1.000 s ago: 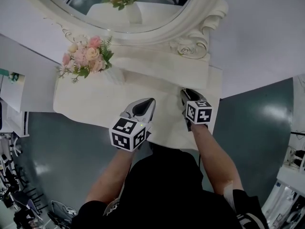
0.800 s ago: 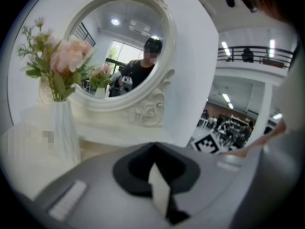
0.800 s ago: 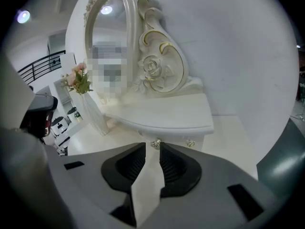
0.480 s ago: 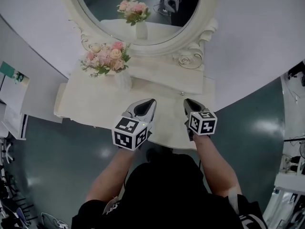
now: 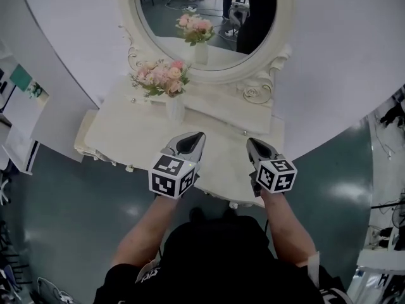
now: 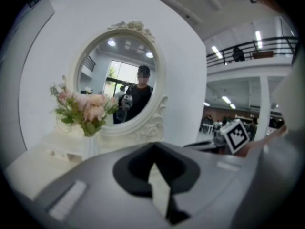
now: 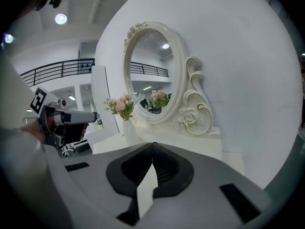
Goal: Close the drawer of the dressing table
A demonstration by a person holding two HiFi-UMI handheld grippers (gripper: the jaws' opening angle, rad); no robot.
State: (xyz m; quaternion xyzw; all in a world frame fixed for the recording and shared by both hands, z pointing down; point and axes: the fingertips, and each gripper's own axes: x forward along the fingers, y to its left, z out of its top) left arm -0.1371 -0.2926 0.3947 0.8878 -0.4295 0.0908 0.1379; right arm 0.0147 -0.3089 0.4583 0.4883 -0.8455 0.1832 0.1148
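Observation:
The cream dressing table (image 5: 130,138) stands against a white curved wall, with an oval mirror (image 5: 209,18) and a vase of pink flowers (image 5: 166,81) on its top. From above, no drawer sticks out past the front edge; the drawer front is hidden under the tabletop. Both grippers hover over the front edge, touching nothing. My left gripper (image 5: 197,138) (image 6: 153,147) is shut and empty. My right gripper (image 5: 251,143) (image 7: 153,146) has just been closing and is shut with nothing between its jaws. The mirror (image 6: 126,80) (image 7: 152,75) and the flowers (image 6: 86,109) (image 7: 122,106) lie ahead of both.
Glossy grey-green floor (image 5: 57,220) surrounds the table. A white stand (image 5: 22,122) is at the left. A carved scroll (image 7: 193,104) flanks the mirror on the right. The right gripper's marker cube (image 6: 237,133) shows in the left gripper view. The person's reflection is in the mirror.
Both grippers have lifted up and away from the table's front edge. The head view has tipped up, so the table looks smaller and more of the mirror shows.

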